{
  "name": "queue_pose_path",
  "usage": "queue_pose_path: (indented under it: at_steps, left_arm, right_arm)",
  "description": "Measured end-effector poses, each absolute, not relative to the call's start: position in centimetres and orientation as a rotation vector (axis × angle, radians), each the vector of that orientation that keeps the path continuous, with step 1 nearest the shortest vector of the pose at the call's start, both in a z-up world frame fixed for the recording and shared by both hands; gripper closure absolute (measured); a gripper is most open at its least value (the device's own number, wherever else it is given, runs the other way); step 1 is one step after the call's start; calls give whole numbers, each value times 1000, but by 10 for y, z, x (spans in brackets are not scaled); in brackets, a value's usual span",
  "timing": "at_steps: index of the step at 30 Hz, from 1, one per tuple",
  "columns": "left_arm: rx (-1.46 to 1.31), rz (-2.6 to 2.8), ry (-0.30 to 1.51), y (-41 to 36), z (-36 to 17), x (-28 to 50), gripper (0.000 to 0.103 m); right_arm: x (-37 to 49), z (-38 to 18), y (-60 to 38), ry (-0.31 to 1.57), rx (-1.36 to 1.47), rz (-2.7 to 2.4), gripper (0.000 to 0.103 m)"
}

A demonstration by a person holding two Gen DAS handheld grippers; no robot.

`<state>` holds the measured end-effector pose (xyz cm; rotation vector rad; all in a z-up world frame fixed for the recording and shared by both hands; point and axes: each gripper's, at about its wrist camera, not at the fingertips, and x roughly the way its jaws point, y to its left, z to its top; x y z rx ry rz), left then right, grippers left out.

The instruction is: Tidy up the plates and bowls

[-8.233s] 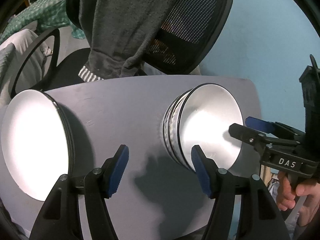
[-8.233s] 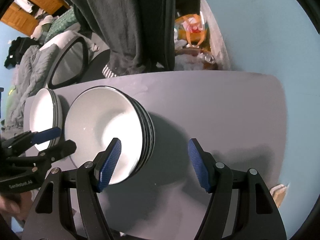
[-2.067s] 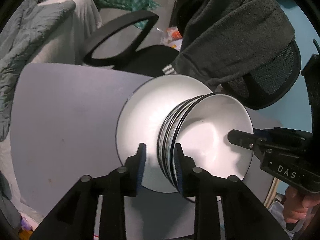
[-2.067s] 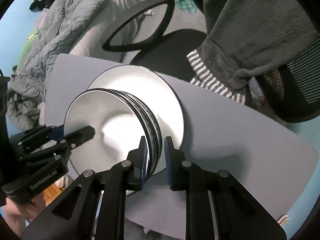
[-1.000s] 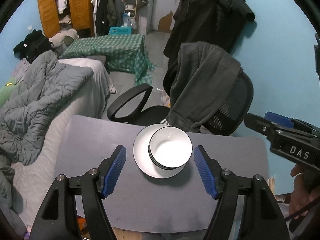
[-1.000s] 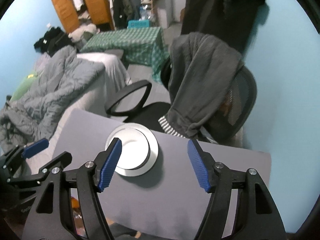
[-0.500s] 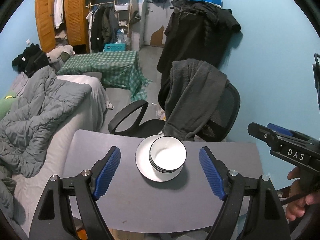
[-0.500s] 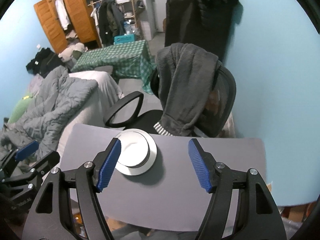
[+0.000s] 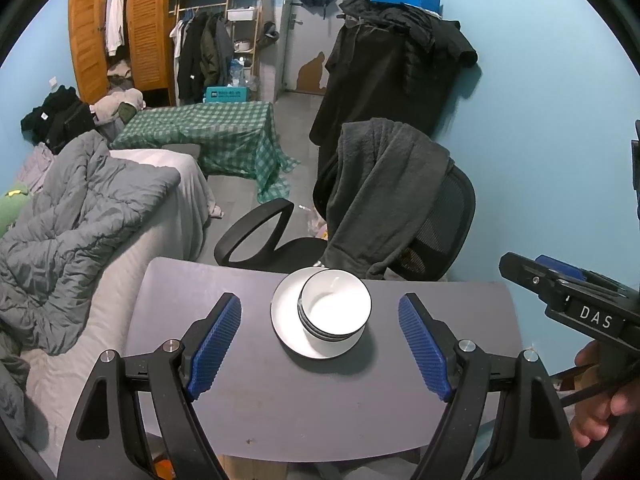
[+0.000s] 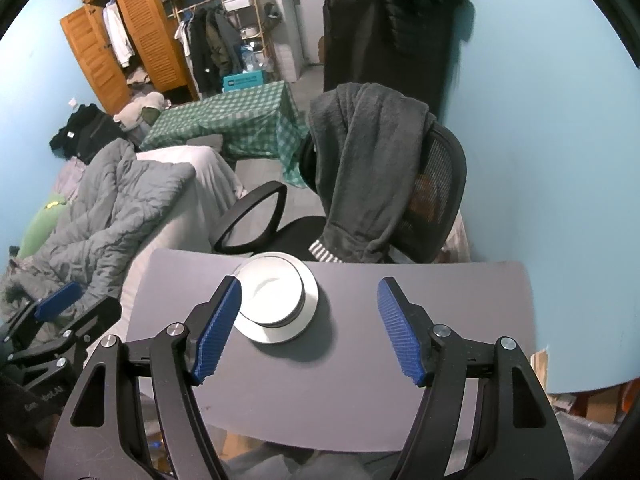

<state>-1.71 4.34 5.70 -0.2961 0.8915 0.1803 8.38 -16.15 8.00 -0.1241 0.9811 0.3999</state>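
A stack of white bowls point(image 9: 334, 312) with dark rims sits on a white plate point(image 9: 285, 322) at the far middle of the grey table point(image 9: 300, 400). My left gripper point(image 9: 319, 300) hangs well above and short of it, open and empty. In the right wrist view the bowls point(image 10: 272, 296) and the plate point(image 10: 280, 334) lie left of centre. My right gripper point(image 10: 309, 282) hovers high over the table point(image 10: 440, 292), open, nothing between its blue pads. Each gripper shows in the other's view: the right gripper point(image 9: 532, 264) at the right edge, the left gripper point(image 10: 94, 296) at the lower left.
A black office chair point(image 9: 440, 232) draped with a grey garment point(image 9: 384, 184) stands just behind the table's far edge. A bed with a grey quilt point(image 9: 80, 220) runs along the left side. A person's hand point(image 9: 600, 400) grips the right gripper's handle. Blue wall on the right.
Both grippers have risen and drawn back from the table, so the bowls and plate look smaller. The left jaws stand a little wider than a second ago.
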Motion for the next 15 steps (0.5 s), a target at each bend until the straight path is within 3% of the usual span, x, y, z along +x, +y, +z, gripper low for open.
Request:
queue_pose_path:
  at_steps: [15]
  left_arm:
    - [-301, 176, 890, 42, 57, -20, 21]
  right_arm:
    - [77, 82, -158, 988, -117, 407, 33]
